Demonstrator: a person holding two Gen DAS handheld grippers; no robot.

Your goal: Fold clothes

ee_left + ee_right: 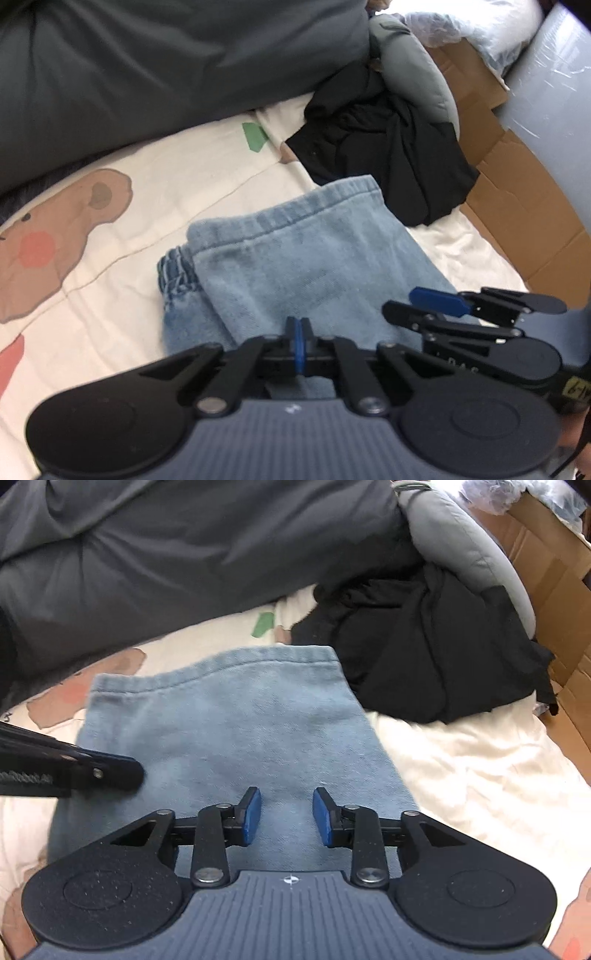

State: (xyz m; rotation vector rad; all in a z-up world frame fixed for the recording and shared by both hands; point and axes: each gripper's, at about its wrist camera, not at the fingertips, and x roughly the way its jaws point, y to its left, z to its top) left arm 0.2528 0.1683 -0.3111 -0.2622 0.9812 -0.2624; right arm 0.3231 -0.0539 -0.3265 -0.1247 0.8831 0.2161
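Cream printed bedsheet (110, 266) carries folded light-blue denim trousers (229, 731); hem points away from both grippers. Left gripper (300, 345) is pinched closed at the near edge, whether on cloth is unclear; right gripper (286, 818) gapes empty above.

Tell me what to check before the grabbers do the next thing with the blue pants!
1. Left gripper is shut: ok, its blue pads are pressed together, though whether cloth is pinched between them cannot be told.
2. Right gripper is open: ok, its pads stand apart over the blue pants.
3. Pants are folded over: ok, a hemmed edge lies on top and the elastic waistband peeks out underneath.
4. Fold edges line up: not ok, the top layer sits askew and the waistband sticks out.
5. Black garment is clear of the pants: cannot tell, their edges meet at one corner.
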